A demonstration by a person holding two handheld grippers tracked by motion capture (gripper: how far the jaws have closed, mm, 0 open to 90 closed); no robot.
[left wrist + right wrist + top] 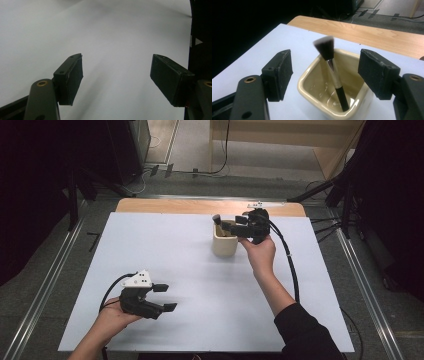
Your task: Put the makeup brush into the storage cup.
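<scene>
While the brush (331, 72) is seen inside the cup (310, 86) from the right gripper (325, 75) view — jaws apart — the left gripper (166, 297), well apart from the cup, gapes over bare sheet (112, 37).

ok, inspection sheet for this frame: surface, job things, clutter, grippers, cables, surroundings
Surface: white sheet over a wooden table, bare wood strip at the far edge.
Job things: brush stands handle-down, bristles up, leaning in the cream cup.
Clutter: nothing seen.
Grippers: right gripper open above the cup, jaws either side of the brush, not touching it. Left gripper open, nothing between the jaws, near the front left.
Cables: black cable trails from the right gripper over the sheet.
Surroundings: grey floor, metal rails, dark stands.
</scene>
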